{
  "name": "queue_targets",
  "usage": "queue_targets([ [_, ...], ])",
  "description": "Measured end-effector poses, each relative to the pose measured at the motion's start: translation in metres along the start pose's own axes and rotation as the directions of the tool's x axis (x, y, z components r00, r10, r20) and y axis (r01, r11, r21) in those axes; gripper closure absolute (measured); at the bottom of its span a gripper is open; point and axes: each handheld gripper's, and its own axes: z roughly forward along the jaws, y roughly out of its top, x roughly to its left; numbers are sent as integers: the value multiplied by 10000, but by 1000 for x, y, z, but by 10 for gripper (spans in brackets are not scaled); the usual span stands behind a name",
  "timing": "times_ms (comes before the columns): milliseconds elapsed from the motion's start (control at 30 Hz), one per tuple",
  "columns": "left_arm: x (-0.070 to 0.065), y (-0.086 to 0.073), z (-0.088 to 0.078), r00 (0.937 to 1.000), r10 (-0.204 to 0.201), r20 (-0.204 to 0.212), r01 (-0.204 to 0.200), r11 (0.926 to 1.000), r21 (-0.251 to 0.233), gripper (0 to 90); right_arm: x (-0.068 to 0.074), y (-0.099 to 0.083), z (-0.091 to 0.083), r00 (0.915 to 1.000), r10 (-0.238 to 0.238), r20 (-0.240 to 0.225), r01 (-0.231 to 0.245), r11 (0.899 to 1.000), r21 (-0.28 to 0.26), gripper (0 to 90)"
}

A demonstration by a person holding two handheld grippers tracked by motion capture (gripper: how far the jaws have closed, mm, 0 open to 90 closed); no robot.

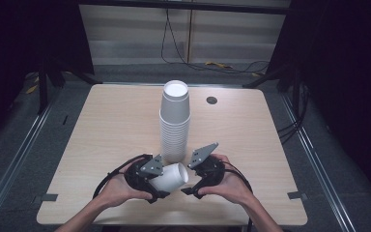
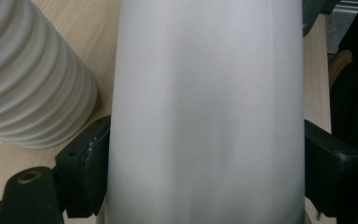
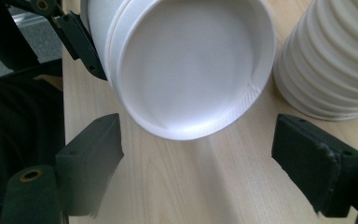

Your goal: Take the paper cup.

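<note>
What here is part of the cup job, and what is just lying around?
In use: single paper cup, on its side in the left gripper; right gripper, open beside its mouth; tall cup stack.
Lying about: cables on the floor; dark round cap in the table.

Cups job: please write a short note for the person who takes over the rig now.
Left gripper: shut on one paper cup, held on its side, its mouth toward the right gripper.
Right gripper: open, jaws wide before the cup's mouth, not touching it.
Stack: upright at the middle of the table, just behind the grippers.
Done: one cup is apart from the stack.
Left: probably take it with the right gripper or place it; unclear which.
</note>
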Motion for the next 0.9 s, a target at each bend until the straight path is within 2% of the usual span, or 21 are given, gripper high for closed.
queue_targets([
  [100, -1, 1, 1, 9999, 73, -84, -71, 9998, 170, 160, 2, 1, 2, 9999, -123, -56, 124, 9998, 123, 172],
  [433, -4, 3, 8, 9989, 459, 115, -466, 9962, 742, 159, 7, 3, 5, 9994, -313, -156, 321, 9979, 556, 170],
  [600, -5, 4, 11, 9980, 564, 281, -588, 9942, 898, 160, 8, 4, 8, 9989, -389, -275, 404, 9977, 551, 150],
  [900, -7, 7, 15, 9978, 463, 478, -506, 9943, 940, 160, 10, 7, 12, 9968, -479, -632, 522, 9963, 682, 152],
])
